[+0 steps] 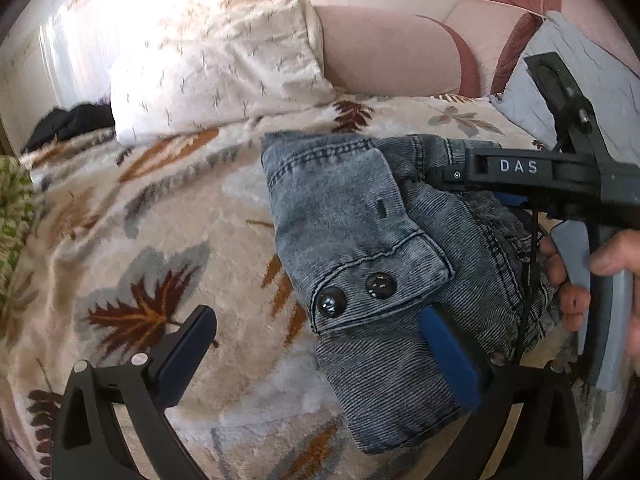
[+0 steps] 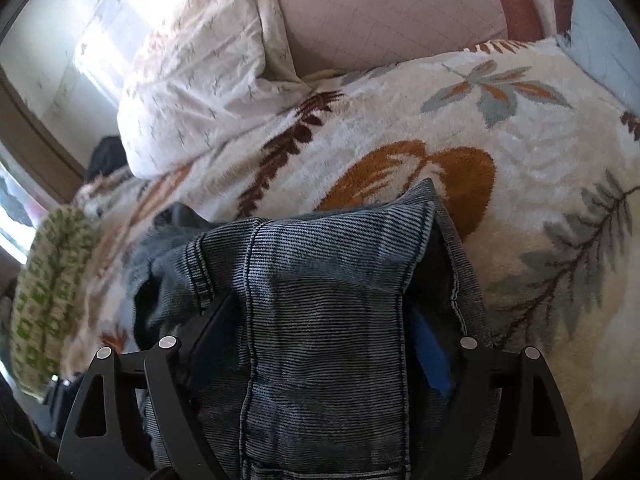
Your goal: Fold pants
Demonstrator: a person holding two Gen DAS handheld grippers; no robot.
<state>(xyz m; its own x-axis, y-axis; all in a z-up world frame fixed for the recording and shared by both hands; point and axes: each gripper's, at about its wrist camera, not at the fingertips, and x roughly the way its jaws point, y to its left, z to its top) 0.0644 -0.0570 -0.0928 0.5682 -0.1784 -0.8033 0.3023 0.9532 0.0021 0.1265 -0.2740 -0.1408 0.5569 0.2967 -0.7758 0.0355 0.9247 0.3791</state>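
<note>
Right hand-held gripper [image 2: 320, 352] is clamped on a thick wad of the pants [image 1: 372, 248]. Left hand-held gripper [image 1: 320, 356] stands wide, one pad against the denim, gripping nothing. Pants lie bunched on the leaf-print blanket [image 1: 160, 216] of the bed. Advice: lay the fold flat, line up the edges, press before letting go. Grey-blue washed denim, two dark buttons [image 1: 354, 294] on a flap, partly folded, lumpy.

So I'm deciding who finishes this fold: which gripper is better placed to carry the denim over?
Right. The right gripper already has the jeans between its fingers, while the left gripper is open, one finger merely resting on the fabric.
</note>
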